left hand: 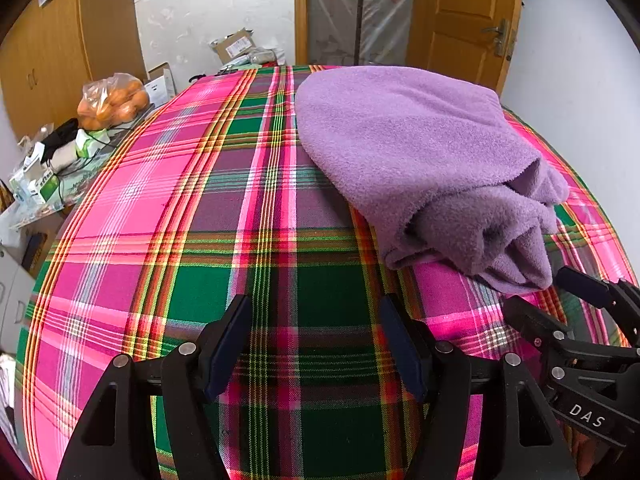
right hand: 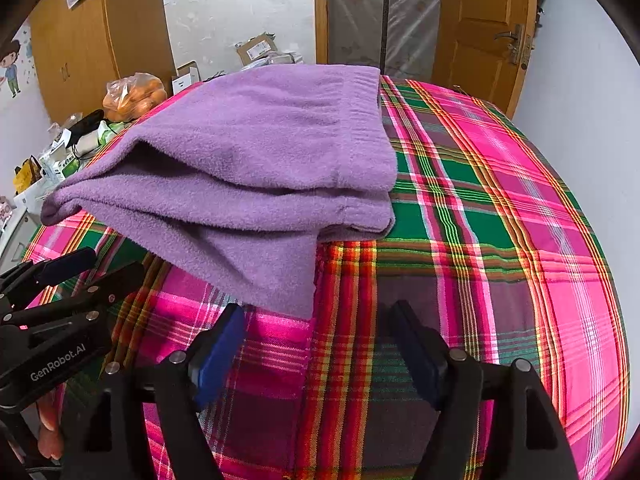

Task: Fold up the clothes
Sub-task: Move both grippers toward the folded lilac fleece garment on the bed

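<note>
Plaid bedcover (left hand: 168, 208) spread flat.
Purple fleece garment (right hand: 256, 168) on bedcover, far half, doubled in layers, near flap loose; folding looks well along, maybe unfinished.
Left gripper (left hand: 316, 344), right gripper (right hand: 318, 350) near garment's front edge, jaws spread, empty.

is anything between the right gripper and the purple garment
Nothing visible. The right gripper is open over bare plaid cloth, and the purple garment has its near edge just ahead of the fingertips.

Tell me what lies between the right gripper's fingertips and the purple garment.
Nothing but bare plaid cloth. In the right wrist view, the right gripper stands open just short of the purple garment, its near edge hanging close ahead of the left pad.
</note>
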Motion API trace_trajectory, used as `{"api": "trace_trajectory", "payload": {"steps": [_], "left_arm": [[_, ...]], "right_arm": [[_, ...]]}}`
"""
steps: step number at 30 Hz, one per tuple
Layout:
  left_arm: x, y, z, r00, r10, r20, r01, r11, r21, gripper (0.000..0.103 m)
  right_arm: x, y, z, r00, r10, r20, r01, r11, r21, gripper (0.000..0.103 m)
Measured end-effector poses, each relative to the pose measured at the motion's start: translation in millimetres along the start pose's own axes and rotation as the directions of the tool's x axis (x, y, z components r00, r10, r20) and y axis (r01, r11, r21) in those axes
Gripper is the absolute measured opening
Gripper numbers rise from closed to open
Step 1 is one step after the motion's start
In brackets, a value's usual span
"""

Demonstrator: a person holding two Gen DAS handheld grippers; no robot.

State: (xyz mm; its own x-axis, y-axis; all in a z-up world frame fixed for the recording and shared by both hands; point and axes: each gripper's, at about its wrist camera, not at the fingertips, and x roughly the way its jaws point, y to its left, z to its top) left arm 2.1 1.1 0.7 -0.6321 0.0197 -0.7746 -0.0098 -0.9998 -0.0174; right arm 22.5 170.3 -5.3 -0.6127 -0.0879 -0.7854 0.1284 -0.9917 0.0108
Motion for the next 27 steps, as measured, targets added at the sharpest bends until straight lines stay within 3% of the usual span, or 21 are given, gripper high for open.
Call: {"api": "trace_trajectory", "payload": {"steps": [7,15,22,27], "left_arm": [[-1.0,-2.6,-1.2,1.0,-0.001,-0.001,0.001,1.0,0.007,0.069],[2.0,5.3,-0.6,0.999,-0.039,0.0,0.039,0.999,0.025,0.069],[-3.0,4.6,0.6,0.998,-0.061,-0.027,0.062,0.998,0.028,0.068],[-26.2,-2.2,2.4,0.997,-0.055,0.054,0.051,0.996,0.08,0.068]], "right_arm": [[-5.9,-8.6,-3.4,0.998,0.058,0.012,-0.058,0.998,0.035,0.075],[-11.4,9.2,-11.9,1.0,-0.007,0.008,0.007,1.0,0.007,0.075],[-17.6,5.1,-16.7,1.0,0.011,0.014,-0.012,0.999,0.049,0.075],[-18.4,3.7,-15.3,1.0,0.017,0.014,-0.018,0.998,0.055,0.075]]}}
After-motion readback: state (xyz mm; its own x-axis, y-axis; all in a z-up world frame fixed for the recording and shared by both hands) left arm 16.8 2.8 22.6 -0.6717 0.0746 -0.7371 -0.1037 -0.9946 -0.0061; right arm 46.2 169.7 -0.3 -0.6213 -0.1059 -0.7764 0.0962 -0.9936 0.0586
